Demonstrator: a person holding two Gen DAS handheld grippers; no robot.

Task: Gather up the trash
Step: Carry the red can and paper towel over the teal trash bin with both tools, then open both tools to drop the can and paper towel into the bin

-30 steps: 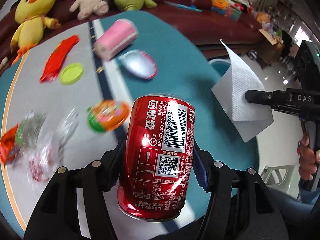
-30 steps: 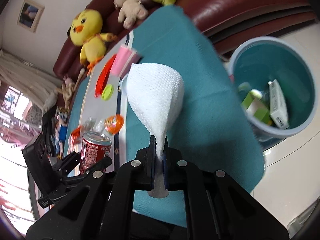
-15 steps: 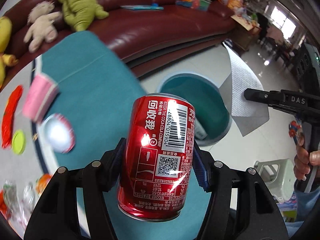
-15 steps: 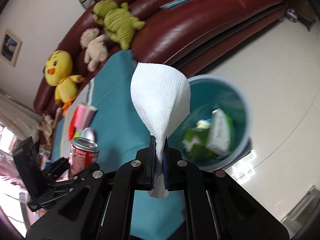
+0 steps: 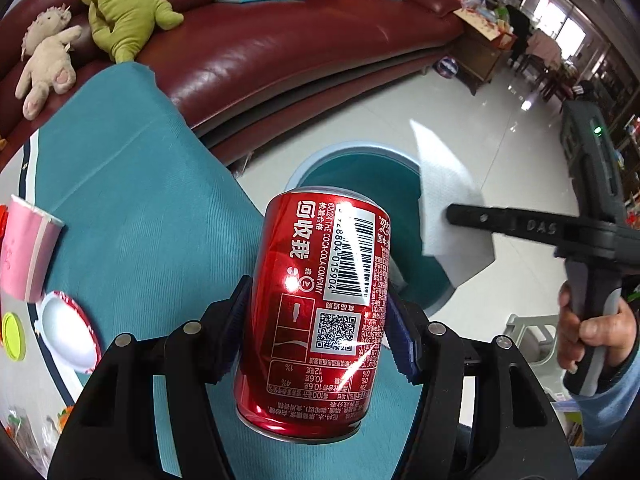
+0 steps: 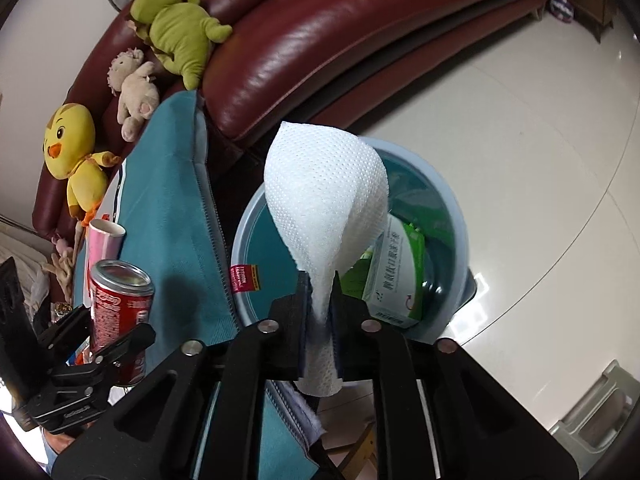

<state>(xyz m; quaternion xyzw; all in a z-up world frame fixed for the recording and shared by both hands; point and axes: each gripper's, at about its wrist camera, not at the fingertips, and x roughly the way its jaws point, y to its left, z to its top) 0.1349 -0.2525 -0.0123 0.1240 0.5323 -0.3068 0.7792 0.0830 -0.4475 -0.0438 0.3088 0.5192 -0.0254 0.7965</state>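
Observation:
My left gripper [image 5: 318, 296] is shut on a red cola can [image 5: 316, 300], held by its sides over the table's edge, just short of the round teal trash bin [image 5: 312, 164] on the floor. The right gripper [image 6: 320, 288] hangs over the bin [image 6: 456, 216]. Its jaws are opening, with a white paper towel [image 6: 328, 192] still standing upright between the parted pads. A green and white box [image 6: 396, 276] lies in the bin. In the right wrist view the can [image 6: 120, 304] and left gripper [image 6: 112, 344] sit at the lower left. The left wrist view shows the towel [image 5: 444, 184] above the bin.
A table with a teal cloth [image 5: 132, 184] holds a pink paper cup [image 5: 24, 256], a foil-lined lid [image 5: 68, 332] and a green lid [image 5: 12, 336]. A dark red sofa [image 5: 300, 40] with plush toys stands behind. A pale stool [image 5: 532, 336] stands on the tiled floor at the right.
Both grippers have swung from over the table to the bin, carrying the can and the towel. The right jaws, tight on the towel before, have parted slightly.

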